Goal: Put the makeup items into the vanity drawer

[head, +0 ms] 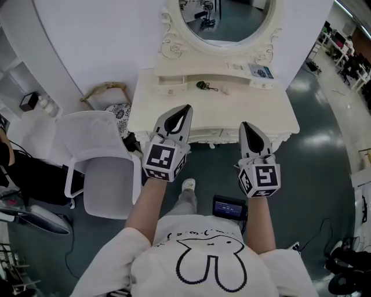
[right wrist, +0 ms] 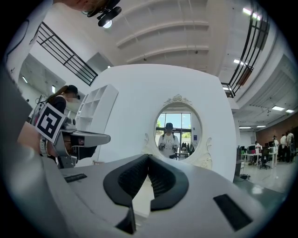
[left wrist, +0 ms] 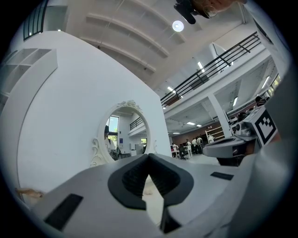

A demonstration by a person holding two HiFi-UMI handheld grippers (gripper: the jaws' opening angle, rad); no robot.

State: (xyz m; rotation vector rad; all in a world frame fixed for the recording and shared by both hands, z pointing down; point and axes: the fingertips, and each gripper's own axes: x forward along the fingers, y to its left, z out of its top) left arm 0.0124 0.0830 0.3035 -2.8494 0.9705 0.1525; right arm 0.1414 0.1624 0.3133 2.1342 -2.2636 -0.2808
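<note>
Arms extended: left gripper [head: 186, 109] and right gripper [head: 246, 125] side by side before the worktop [head: 272, 110], jaws closed and empty; dark item [head: 203, 86] on it, chair [head: 98, 145] at left, mirror [head: 232, 17] behind.

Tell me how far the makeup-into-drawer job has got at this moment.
Done: nothing visible. A small dark item lies on the vanity top, and the small drawer looks shut.
In hand: nothing. The left gripper and right gripper are both shut and empty, held at the vanity's front edge.
Left: open the drawer, pick up the items and put them in.
</note>
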